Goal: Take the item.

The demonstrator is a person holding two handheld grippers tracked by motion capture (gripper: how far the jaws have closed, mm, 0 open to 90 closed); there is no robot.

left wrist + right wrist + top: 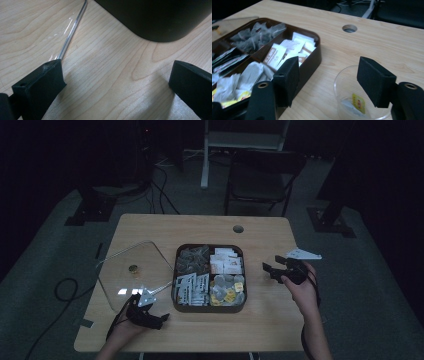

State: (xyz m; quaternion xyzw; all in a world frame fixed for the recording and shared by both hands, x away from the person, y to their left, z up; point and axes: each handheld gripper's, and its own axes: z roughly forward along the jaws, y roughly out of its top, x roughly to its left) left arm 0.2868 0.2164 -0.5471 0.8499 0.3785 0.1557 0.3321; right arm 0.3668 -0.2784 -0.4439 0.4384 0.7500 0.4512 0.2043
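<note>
While the clear cup is half cut off below, right gripper gapes wide above it, tea bag inside; left gripper wide, empty.

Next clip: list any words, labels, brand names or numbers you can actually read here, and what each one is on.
No text can be read.
Yellow tag with a red mark on the tea bag in the clear plastic cup: too blurred to read.
White sachets with brown print in the dark compartmented tray: print too small and blurred.
Striped packets in the tray's near left compartment: illegible.
</note>
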